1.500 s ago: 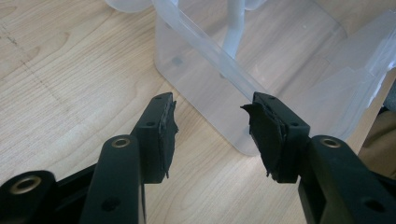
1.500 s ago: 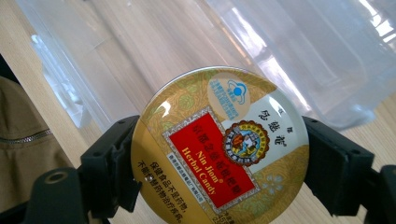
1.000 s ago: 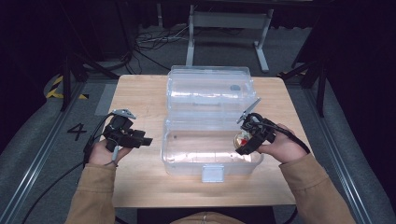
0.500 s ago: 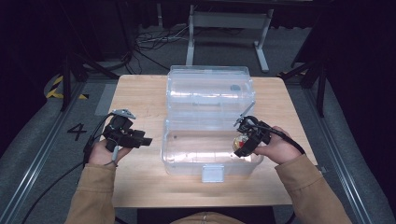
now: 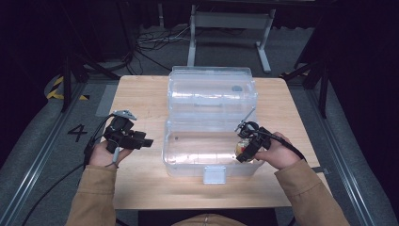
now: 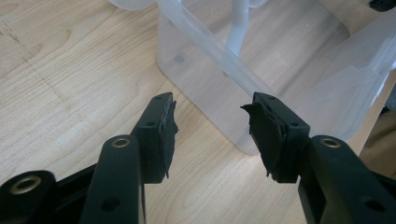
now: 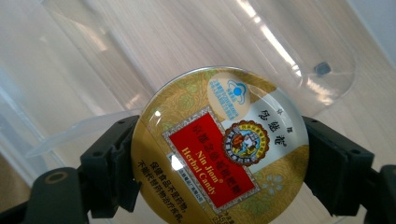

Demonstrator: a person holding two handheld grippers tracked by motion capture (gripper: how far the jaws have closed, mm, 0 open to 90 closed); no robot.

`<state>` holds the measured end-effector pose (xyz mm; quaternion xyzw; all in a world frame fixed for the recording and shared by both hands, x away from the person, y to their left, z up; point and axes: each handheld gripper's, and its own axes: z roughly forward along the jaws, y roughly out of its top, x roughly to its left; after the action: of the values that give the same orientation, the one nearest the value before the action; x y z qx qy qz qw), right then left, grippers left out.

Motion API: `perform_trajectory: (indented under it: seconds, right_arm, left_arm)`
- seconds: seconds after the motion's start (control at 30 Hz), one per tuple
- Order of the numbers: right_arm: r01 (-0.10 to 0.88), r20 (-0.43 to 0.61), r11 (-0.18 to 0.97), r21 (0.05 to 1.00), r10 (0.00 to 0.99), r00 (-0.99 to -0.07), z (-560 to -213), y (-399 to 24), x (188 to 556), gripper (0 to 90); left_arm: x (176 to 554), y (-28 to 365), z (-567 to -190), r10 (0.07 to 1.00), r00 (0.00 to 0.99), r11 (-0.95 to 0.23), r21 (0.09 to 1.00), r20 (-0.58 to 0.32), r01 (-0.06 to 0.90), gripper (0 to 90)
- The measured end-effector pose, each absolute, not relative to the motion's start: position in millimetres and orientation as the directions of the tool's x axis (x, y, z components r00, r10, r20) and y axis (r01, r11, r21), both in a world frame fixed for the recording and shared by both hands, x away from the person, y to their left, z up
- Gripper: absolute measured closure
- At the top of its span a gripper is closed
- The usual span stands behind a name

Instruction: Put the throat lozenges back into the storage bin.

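The right hand-held gripper (image 5: 243, 149), clamped on the round candy tin (image 5: 241, 148), has been lowered from above the rim of the clear plastic box (image 5: 188, 155) into its right end; the hand is now nearer the tabletop (image 5: 141, 94).

A light wooden table (image 5: 141, 188) stands on grey floor (image 5: 42, 141); cables (image 5: 155, 40) trail in darkness beyond.

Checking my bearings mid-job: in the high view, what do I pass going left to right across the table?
Left hand-held gripper, open and empty → clear plastic box → candy tin clamped in the right hand-held gripper → person's right hand.
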<state>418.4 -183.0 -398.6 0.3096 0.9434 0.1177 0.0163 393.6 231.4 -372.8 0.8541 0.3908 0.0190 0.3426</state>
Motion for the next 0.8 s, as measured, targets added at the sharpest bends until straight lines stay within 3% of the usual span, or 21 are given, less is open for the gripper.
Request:
perform_trajectory:
  seconds: [0.8]
  right_arm:
    - [0.626,-0.009,0.755,0.193,0.64,-0.769,-417,-178,414,20.3]
  left_arm:
    - [394,232,-374,0.683,0.69,-0.458,0.595,-0.24,0.661,50.5]
